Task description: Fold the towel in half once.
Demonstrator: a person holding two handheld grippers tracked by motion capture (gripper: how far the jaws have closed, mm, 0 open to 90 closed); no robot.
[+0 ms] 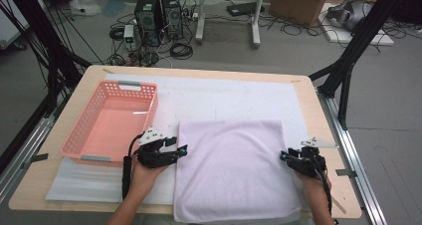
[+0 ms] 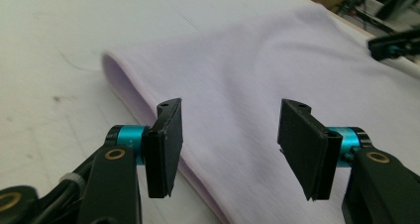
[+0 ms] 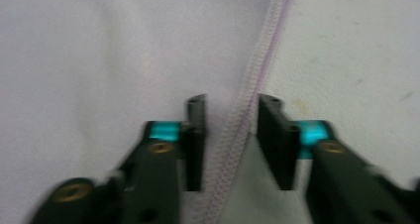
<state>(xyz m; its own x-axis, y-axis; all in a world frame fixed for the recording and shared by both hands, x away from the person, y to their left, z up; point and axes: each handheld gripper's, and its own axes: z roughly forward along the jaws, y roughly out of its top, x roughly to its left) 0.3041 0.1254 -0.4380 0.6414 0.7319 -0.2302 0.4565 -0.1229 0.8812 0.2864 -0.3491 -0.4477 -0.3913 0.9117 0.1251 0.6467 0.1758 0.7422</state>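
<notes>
A light wooden bench [image 1: 318,110] carries a white foam mat [image 1: 229,98], and on the mat lies a pale lilac folded towel [image 1: 231,168], spread flat with its long axis running from the person's edge toward the far side. An empty pink perforated plastic basket [image 1: 79,135] sits at the left, just beside the towel. The left hand-held gripper [image 1: 183,148] hangs at the towel's left edge, jaws wide apart and holding nothing; in the left gripper view [image 2: 230,135] the rounded fold lies directly ahead, between the jaws. The right hand-held gripper [image 1: 282,156] sits at the right edge, jaws partly closed around the stitched hem [image 3: 247,105] but apparently not pinching it yet. Each edge lies inward of its gripper, the right being nearer to a grasp.
</notes>
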